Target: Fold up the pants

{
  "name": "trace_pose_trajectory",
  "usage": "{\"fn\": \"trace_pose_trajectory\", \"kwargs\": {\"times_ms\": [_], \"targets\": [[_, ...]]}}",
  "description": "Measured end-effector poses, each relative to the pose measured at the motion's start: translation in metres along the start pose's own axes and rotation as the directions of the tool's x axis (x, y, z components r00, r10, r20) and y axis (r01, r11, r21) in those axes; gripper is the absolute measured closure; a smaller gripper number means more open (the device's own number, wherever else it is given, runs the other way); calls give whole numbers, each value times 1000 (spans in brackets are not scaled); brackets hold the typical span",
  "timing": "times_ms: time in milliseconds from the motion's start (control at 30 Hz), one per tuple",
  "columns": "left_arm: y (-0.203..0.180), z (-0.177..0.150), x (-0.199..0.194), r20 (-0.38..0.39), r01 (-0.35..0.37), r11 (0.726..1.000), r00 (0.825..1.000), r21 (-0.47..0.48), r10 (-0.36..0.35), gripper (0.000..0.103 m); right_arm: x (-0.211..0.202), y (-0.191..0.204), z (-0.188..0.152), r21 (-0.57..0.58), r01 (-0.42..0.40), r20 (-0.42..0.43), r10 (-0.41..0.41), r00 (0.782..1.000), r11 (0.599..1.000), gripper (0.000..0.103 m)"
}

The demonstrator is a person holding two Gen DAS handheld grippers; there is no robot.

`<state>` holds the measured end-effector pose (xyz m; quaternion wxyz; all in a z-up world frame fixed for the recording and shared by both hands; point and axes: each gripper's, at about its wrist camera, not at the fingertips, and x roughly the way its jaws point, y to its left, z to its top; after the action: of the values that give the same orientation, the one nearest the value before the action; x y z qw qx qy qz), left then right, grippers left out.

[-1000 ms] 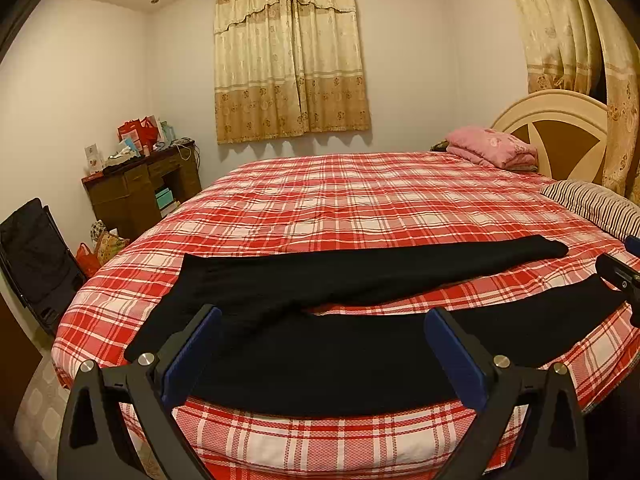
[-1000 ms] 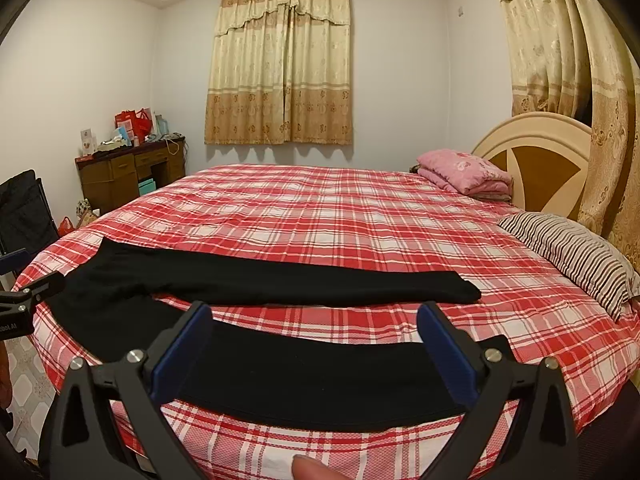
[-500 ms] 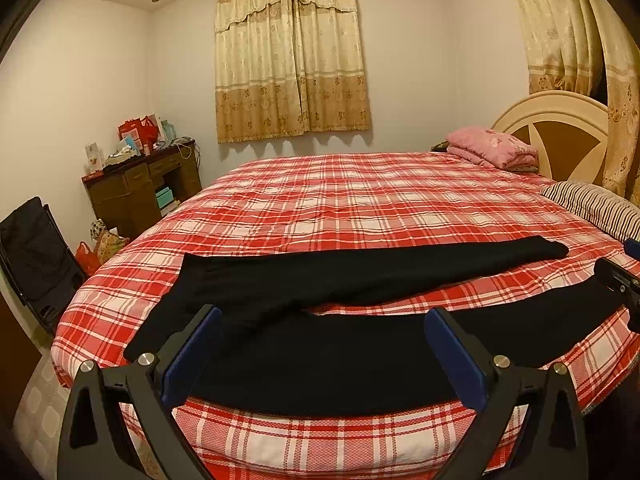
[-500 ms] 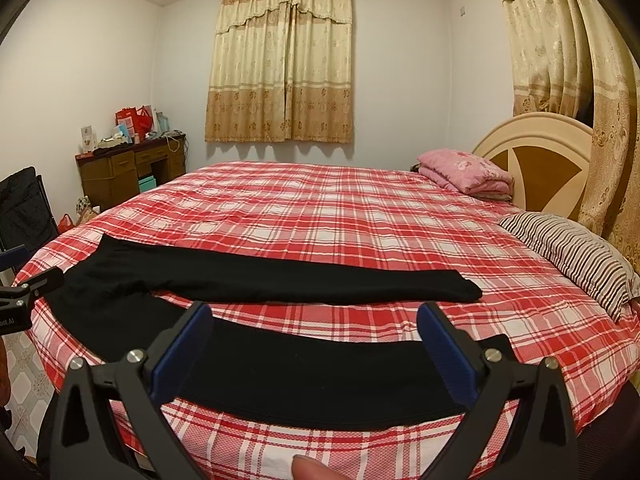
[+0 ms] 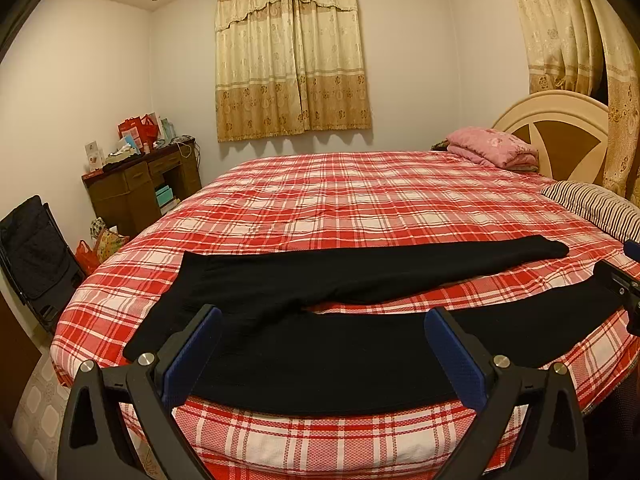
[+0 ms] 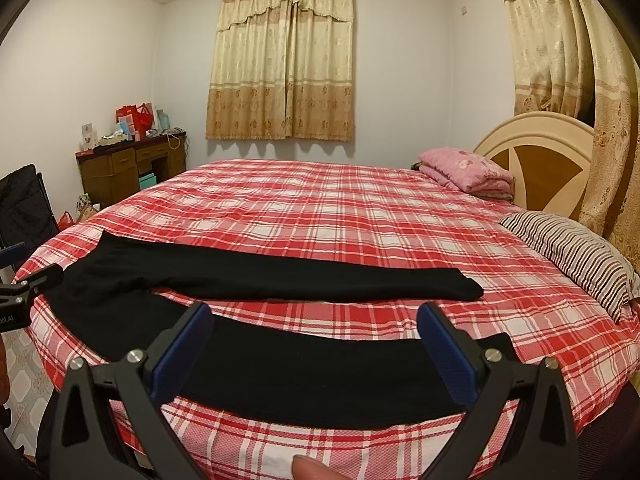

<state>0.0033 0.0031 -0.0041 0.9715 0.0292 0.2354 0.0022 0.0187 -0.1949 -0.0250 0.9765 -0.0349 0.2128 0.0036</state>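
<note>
Item one, bed (image 5: 360,208): round, red plaid cover, filling most of both views; its near rim curves away at 6 o'clock, so anything you drag toward yourself may slide off the edge. Item two, pants (image 5: 320,344): black, spread flat with legs parted in a V, waist toward 9 o'clock in the left view, far leg running out to 2 o'clock, near leg lying along the rim at 5 o'clock. That near leg sits so close to the edge that a careless lift could, in my judgement, tip it over the side. The fabric looks soft and thin; expect it to sag and drag, leaving the fold skewed if you raise one end before the other. Item three, left gripper (image 5: 322,344): jaws spread wide, holding nothing, poised above the waist end. Item four, right gripper (image 6: 314,344): likewise agape and empty, over the near leg toward the cuff. Pinch too deep and you may catch the bedcover with the cloth. Item five, fingertip (image 6: 310,468): at 6 o'clock in the right view, clear of the jaws.
</note>
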Motion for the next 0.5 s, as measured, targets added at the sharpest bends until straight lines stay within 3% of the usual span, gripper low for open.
{"fn": "trace_pose_trajectory", "kwargs": {"times_ms": [500], "targets": [[2, -2, 1, -5, -4, 1000, 1000, -2, 4, 1, 2, 1, -3, -7, 1, -9, -1, 1000, 1000, 0]]}}
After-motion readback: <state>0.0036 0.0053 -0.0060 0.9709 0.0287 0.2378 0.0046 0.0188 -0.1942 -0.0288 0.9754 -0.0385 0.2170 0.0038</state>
